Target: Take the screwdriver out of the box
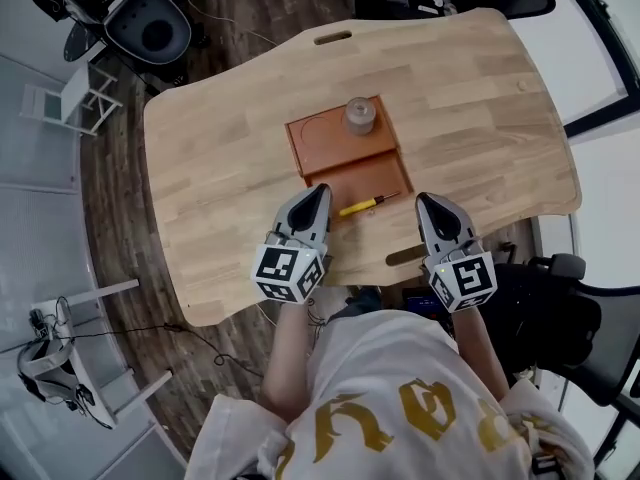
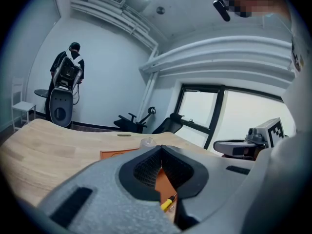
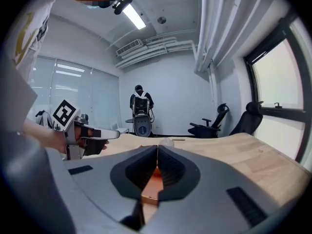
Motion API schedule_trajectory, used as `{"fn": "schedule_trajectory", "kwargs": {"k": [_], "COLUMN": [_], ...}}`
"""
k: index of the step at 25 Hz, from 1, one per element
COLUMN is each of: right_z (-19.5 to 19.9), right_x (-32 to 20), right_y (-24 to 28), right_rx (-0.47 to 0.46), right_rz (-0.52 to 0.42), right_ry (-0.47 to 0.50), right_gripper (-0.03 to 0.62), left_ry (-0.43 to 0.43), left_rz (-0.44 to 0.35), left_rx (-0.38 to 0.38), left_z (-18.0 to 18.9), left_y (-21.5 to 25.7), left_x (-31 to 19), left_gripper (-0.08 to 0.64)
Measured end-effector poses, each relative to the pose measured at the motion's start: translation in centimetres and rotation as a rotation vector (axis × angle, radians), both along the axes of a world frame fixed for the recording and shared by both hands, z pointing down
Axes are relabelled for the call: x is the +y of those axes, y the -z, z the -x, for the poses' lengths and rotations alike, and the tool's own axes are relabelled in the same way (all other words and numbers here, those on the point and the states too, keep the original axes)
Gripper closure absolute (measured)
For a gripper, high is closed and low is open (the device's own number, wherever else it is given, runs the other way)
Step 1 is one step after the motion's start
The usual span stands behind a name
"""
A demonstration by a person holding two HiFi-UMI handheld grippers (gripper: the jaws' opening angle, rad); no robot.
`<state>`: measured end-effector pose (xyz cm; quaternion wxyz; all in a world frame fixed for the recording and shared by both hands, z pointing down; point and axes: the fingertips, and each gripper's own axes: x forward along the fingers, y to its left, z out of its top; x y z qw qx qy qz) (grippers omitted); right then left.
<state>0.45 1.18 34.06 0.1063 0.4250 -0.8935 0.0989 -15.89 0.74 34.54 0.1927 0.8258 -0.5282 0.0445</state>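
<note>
Head view: screwdriver [image 1: 362,206] (near box [image 1: 325,140] rim)

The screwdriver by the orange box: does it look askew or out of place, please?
Slightly: the screwdriver lies slanted at the near edge of the orange box, not square to it; whether inside or over the rim, I cannot tell.

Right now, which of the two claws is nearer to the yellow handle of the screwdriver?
The left claw: the screwdriver points its yellow handle toward it, its metal tip toward the right claw.
</note>
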Motion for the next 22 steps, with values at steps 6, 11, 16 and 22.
{"fn": "schedule_trajectory", "kwargs": {"k": [6, 11, 16, 22], "right_z": [0.5, 1.5, 3.2, 3.3], "right_x": [0.1, -0.2, -1.6, -2.5], "right_y": [-0.5, -1.1, -0.1, -1.1], "right_rx": [0.035, 0.011, 0.018, 0.022], "right_rz": [0.006, 0.030, 0.006, 0.026], "right_ry": [-0.030, -0.019, 0.023, 0.048], "right_gripper": [0.580, 0.580, 0.580, 0.580], "left_ry": [-0.068, -0.078, -0.044, -0.018], "left_rz": [0.026, 0.015, 0.037, 0.045], "left_rx": [-0.003, -0.010, 0.004, 0.000], "left_z": [-0.3, -0.1, 1.2, 1.7], "left_y": [-1.2, -0.7, -1.2, -1.7], "left_x": [0.1, 0.3, 0.0, -1.3], "left_gripper": [0.551, 0.551, 0.551, 0.551]}}
